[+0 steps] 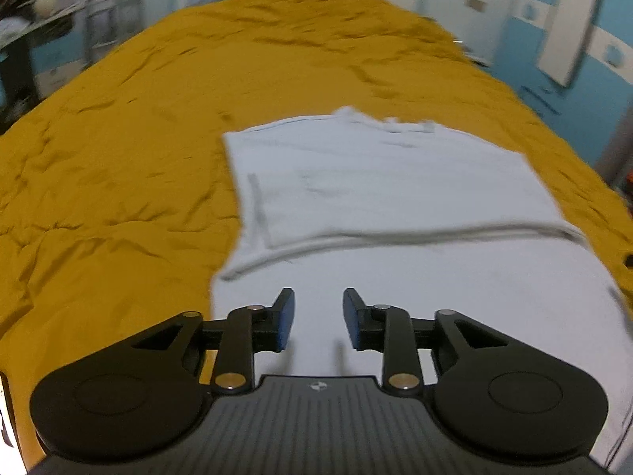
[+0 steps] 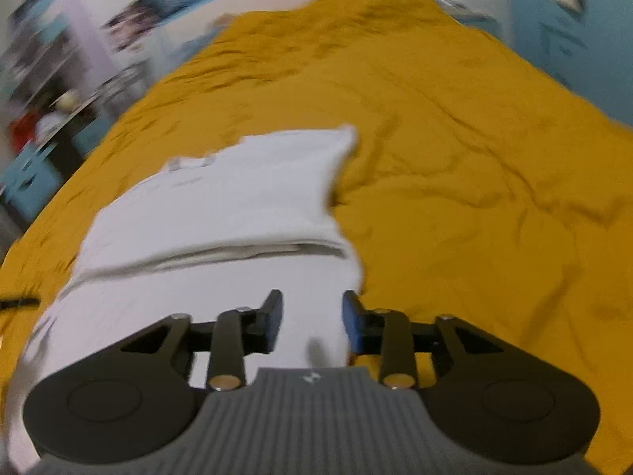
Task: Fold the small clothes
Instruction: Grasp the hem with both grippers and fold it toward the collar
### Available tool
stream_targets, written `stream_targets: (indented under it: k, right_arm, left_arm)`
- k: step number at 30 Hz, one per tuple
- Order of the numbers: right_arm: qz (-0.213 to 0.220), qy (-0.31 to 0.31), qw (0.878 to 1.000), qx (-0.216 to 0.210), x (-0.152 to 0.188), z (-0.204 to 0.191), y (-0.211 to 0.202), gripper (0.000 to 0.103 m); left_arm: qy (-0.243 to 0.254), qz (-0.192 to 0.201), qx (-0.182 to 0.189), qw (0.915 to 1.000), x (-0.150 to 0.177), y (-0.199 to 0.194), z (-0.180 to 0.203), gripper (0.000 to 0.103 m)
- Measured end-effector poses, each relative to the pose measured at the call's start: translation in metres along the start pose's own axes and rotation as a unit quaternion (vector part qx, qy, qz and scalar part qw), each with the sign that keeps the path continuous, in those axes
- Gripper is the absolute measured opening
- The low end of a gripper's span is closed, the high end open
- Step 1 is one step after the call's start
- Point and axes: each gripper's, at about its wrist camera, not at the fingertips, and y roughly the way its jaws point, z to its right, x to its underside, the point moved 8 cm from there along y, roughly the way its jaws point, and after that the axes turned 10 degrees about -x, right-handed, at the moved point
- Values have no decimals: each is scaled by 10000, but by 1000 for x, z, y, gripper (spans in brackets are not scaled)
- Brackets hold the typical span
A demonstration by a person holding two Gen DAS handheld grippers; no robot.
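A pale white-blue garment [image 1: 379, 182] lies flat on the mustard bedspread [image 1: 118, 138], partly folded, with a folded layer ending in a crosswise edge. My left gripper [image 1: 318, 316] is open and empty, hovering over the garment's near left part. The garment also shows in the right wrist view [image 2: 237, 206], with the fold edge running across it. My right gripper [image 2: 312, 322] is open and empty over the garment's near right edge, its right finger [image 2: 352, 324] at the border with the bedspread [image 2: 474, 198].
The mustard bedspread covers the whole bed and is wrinkled. A shelf unit [image 1: 23, 31] stands beyond the bed's left side, blue walls [image 1: 573, 79] to the right. A small dark object [image 2: 18, 303] lies on the bedspread left of the garment.
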Motion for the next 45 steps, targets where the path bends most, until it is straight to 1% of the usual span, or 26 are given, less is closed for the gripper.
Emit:
stream_targets:
  k: [3,5,7,8,12,14,17,19,21,22,24,25,28,30,33,34,37,38,40,41,42,44,45]
  right_arm:
    - [-109,-739,9972,28,8,-26,-23,39]
    - [-218,-1131,9933,23,18,-41,-36,41]
    - [-330,-1409,9895,25,31,-51,-46,45]
    - [-388,-1511,9877,56,38,-54,-50,45]
    - [-532,-1929,9797,129,75,-69,-66,45]
    - [-592,-2075,9764,97,92,-75,-71,45]
    - [-712,-2261,9715,30,118,-86,-76,49]
    - [-830,-2373,9679,-20,133,-93,-78,51]
    - [-960,-2541,9624,-67,148,-100,-80,55]
    - [-1013,-2627,9595,-79,154,-104,-81,56]
    - [-1133,-2814,9528,-97,165,-111,-84,58]
    - [-1167,-2897,9499,-94,168,-114,-85,60]
    - [-1262,-3145,9407,-136,180,-121,-88,67]
    - [-1357,-3299,9341,-118,187,-123,-87,67]
    - [-1510,-3610,9203,63,197,-124,-81,67]
    - [-1567,-3712,9151,109,200,-124,-79,68]
    - [-1732,-3860,9060,146,208,-122,-72,69]
    - [-1781,-3911,9028,148,210,-121,-70,69]
    - [-1824,-4049,8958,161,214,-121,-68,73]
    - [-1838,-4097,8933,170,216,-121,-66,73]
    - [-1852,-4138,8911,198,218,-120,-64,73]
    - [-1872,-4244,8854,297,223,-117,-60,73]
    - [-1874,-4316,8817,333,226,-116,-58,73]
  left_arm:
    - [317,69,271,9991,17,-21,17,42]
    - [558,95,436,9974,31,-34,27,48]
    - [848,132,571,9947,46,-45,37,51]
    - [995,133,612,9931,54,-50,40,53]
    - [1709,88,606,9834,85,-59,52,56]
    - [1923,29,616,9794,100,-62,53,62]
    - [2123,-76,718,9745,120,-69,56,62]
    - [2343,-9,645,9700,130,-76,57,64]
    - [2578,23,602,9643,137,-82,58,69]
    - [2679,16,622,9614,140,-87,59,73]
    - [2973,22,648,9526,150,-96,60,75]
    - [3173,52,606,9464,156,-99,60,75]
    - [3596,123,396,9322,171,-102,60,79]
    - [3756,50,270,9264,180,-98,57,79]
    - [3996,15,100,9166,192,-92,53,81]
    - [4038,45,51,9148,194,-92,52,83]
    - [4130,79,-115,9106,197,-88,51,86]
    - [4234,117,-187,9057,200,-85,51,88]
    - [4475,175,-422,8931,206,-79,51,88]
    - [4630,193,-601,8841,210,-73,51,89]
    - [4811,229,-745,8732,214,-67,51,91]
    - [5099,304,-877,8552,221,-61,51,98]
    - [5205,337,-931,8481,224,-59,51,98]
